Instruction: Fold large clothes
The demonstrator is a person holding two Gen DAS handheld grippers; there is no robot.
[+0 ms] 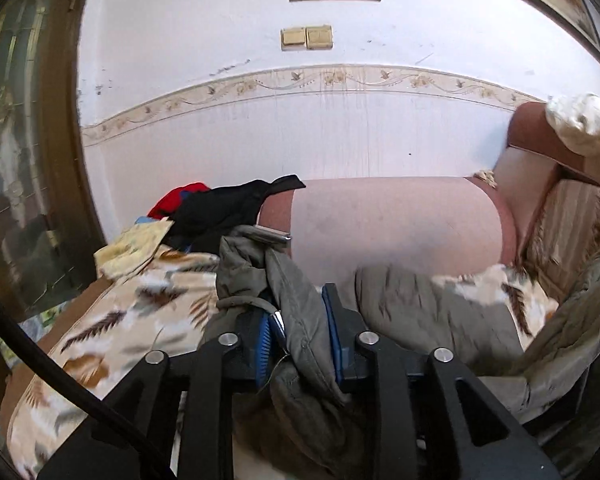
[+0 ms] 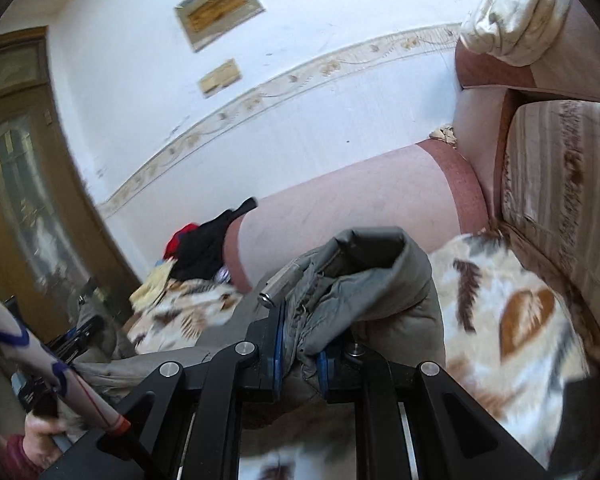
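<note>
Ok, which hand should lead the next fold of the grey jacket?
Probably right: the right tongs pinch a bunched edge of the grey jacket lifted off the sofa cover. The left tongs grip a hanging bulk.

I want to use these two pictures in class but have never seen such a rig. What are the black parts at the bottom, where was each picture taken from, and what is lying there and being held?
No robot here: a person holds a two-finger gripper in each hand, and a wide-angle camera on each looks forward along its fingers. One picture is from the left gripper, the other from the right gripper; the black bars are the grippers' own frames, with blue pads. Both are shut on one grey-green jacket, bunched between the pads. Under it lies a leaf-patterned blanket on a sofa. A pile of black, red and yellow clothes sits by the armrest.
</note>
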